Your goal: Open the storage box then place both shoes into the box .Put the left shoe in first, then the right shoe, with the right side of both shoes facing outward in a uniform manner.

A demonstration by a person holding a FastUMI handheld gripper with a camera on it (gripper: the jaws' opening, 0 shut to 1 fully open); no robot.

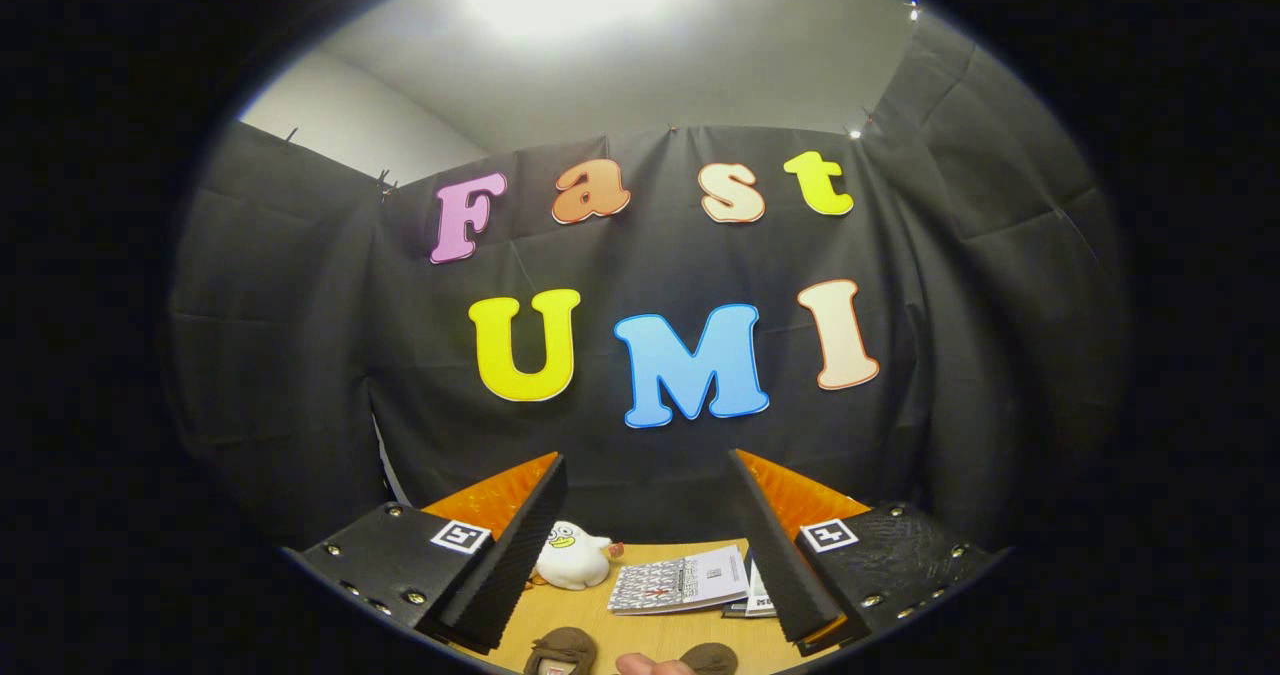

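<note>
Shoes (pixel 563 649) lie on the table (pixel 560 610) below the gripper (pixel 640 545), its jaws wide, gripping nothing

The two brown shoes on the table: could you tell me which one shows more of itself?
The brown shoe near the hand-held gripper's open left finger; its opening is visible, while the other brown shoe shows just a rounded top.

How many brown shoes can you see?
2. One brown shoe lies on the table below the left finger; the other brown shoe sits nearer the right. Both are partly cut off. The gripper fingers are open.
</note>
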